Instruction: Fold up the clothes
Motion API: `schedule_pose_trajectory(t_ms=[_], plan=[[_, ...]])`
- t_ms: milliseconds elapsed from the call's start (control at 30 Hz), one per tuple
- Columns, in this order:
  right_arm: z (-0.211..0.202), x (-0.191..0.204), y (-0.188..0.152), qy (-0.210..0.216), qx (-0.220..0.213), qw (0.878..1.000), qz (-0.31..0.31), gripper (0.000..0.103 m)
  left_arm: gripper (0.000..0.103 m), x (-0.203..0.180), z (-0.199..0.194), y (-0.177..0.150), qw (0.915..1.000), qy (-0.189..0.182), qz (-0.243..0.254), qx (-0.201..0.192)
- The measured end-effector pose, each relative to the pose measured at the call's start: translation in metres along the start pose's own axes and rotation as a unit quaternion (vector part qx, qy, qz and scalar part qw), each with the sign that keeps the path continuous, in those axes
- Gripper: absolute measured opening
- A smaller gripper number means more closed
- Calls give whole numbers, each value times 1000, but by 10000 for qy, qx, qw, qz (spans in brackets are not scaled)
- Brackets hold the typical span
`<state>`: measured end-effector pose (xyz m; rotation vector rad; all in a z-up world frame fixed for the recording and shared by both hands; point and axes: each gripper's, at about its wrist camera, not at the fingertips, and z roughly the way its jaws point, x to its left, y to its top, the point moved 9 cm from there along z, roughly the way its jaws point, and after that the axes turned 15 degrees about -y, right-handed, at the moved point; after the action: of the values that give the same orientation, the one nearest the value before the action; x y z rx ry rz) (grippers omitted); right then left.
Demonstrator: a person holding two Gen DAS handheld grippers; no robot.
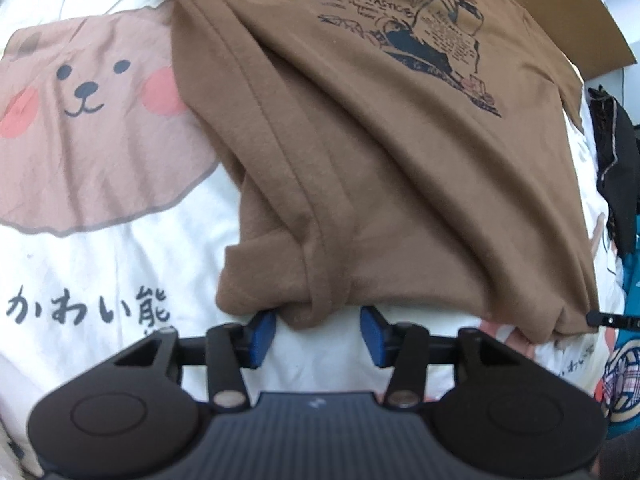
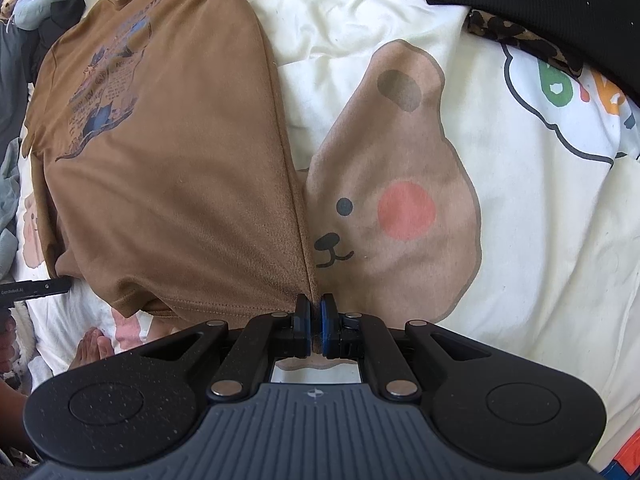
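Observation:
A brown T-shirt (image 1: 380, 160) with a dark printed picture lies partly folded on a white bear-print bedsheet (image 1: 100, 260). My left gripper (image 1: 318, 320) stands open just short of the shirt's near hem. A bunched fold of the hem hangs between its blue pads (image 1: 262, 332), and the left pad touches the cloth without pinching it. In the right wrist view the same T-shirt (image 2: 168, 184) stretches away to the left. My right gripper (image 2: 316, 304) is shut on its near hem corner, and the side edge runs taut up from the pads.
Dark clothing (image 1: 616, 184) and a cardboard sheet (image 1: 580, 28) lie at the right of the left wrist view. A black garment (image 2: 540, 0) over leopard-print fabric (image 2: 520, 36) is at the far right of the sheet (image 2: 520, 260). Grey clothes (image 2: 8, 200) are heaped at the left.

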<state>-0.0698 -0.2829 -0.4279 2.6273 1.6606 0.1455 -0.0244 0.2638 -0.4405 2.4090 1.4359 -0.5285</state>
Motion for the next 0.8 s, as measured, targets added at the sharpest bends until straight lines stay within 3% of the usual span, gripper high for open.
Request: schedule_pose_trajectory(t_ms=[100,167,233,467,800], plan=[[0,1,0,0,-7,10000,-7,2,44,-1,0,2,9998,181,33,-48],[-1,1,0,9,-19,10000,-4,2,18,3,-4,2,9997,202,-85,-81],[-2,1,0,19,-33,10000,-13,2,9,8,-11,2,9996,118,-259,-91],[-3,2,1,30,-67,9999,-96,2,7,17,-59,-1,9995,-155,-218,-172],[0,4,0,34,-53,9998,-169,2,7,64,-98,-7,9995,215,-70,-199]])
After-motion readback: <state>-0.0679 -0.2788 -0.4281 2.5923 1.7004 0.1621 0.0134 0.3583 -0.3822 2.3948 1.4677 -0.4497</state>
